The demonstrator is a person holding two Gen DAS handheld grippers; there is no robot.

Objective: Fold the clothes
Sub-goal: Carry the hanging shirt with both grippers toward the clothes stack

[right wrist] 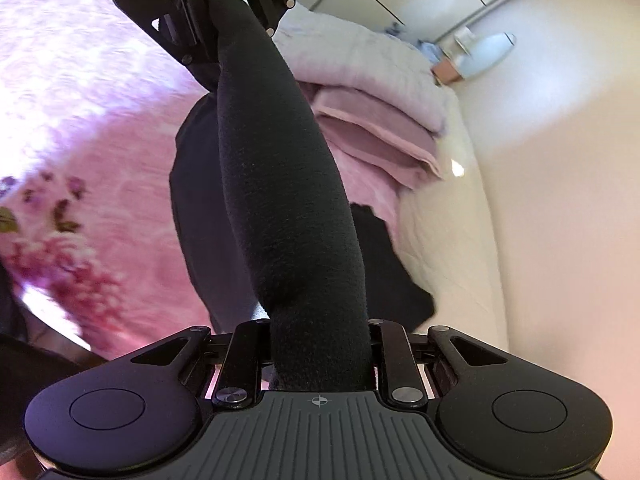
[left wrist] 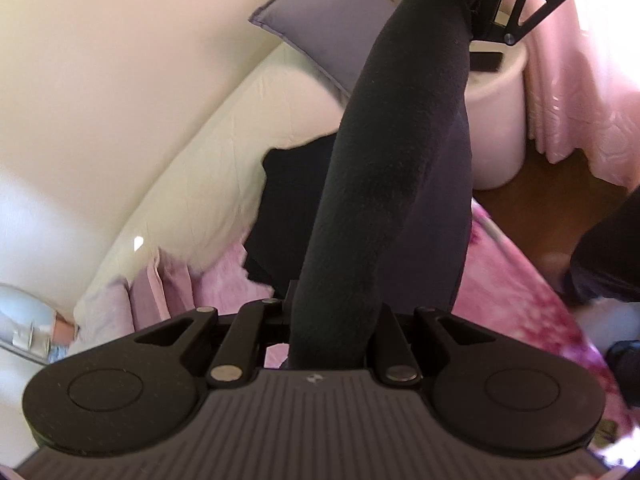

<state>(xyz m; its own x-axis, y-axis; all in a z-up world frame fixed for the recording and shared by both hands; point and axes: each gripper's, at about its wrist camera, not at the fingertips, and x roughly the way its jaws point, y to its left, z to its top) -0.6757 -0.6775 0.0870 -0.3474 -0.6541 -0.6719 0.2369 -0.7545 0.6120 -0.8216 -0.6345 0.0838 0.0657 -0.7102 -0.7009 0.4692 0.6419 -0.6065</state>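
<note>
A black fleece garment (left wrist: 384, 168) is stretched as a thick roll between my two grippers, above a pink flowered bedspread (left wrist: 516, 280). My left gripper (left wrist: 332, 320) is shut on one end of it; its fingertips are hidden by the cloth. My right gripper (left wrist: 480, 4) shows at the top of the left wrist view, shut on the other end. In the right wrist view the garment (right wrist: 280, 184) runs from my right gripper (right wrist: 320, 356) up to the left gripper (right wrist: 212, 4). The rest of the garment hangs down onto the bed (right wrist: 200, 200).
Folded pink and lilac blankets (right wrist: 372, 112) are stacked on the bed by a cream padded headboard (right wrist: 448, 248). A lilac pillow (left wrist: 324, 24), a white round stool (left wrist: 496, 112), a pink curtain (left wrist: 580, 80) and wooden floor (left wrist: 536, 216) lie beyond. A person's dark leg (left wrist: 608, 248) stands at right.
</note>
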